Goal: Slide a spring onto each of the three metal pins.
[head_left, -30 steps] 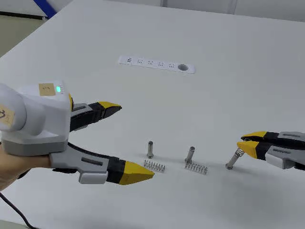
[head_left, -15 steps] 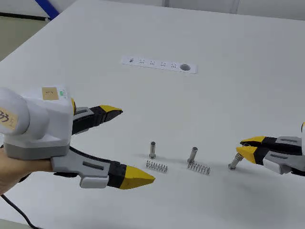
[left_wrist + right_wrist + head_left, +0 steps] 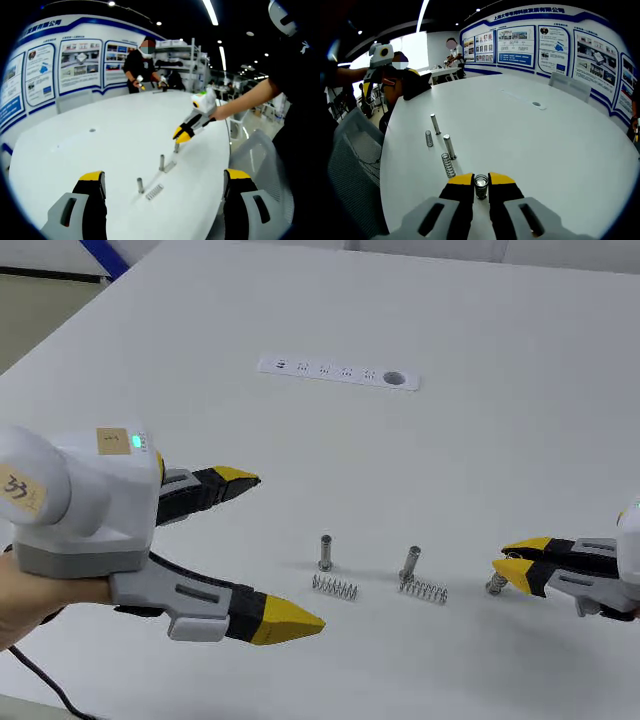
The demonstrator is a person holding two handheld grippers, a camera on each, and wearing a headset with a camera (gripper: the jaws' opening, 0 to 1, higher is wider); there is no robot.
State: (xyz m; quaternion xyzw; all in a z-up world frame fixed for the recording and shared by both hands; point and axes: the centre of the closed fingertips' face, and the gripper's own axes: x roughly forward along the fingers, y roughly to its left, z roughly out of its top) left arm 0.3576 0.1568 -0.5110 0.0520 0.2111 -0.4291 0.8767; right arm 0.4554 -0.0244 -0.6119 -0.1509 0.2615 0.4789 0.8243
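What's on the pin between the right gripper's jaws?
A spring sits around that pin, gripped by the right gripper; the jaws cover how far down it reaches.

Bright, even overhead light from ceiling strips (image 3: pixel 211 11), soft faint shadows, sharp centre, fisheye-bent edges.

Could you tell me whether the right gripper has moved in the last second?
Yes. Against the middle pin, the right gripper, shut on the spring, has come down and slightly nearer in the head view.
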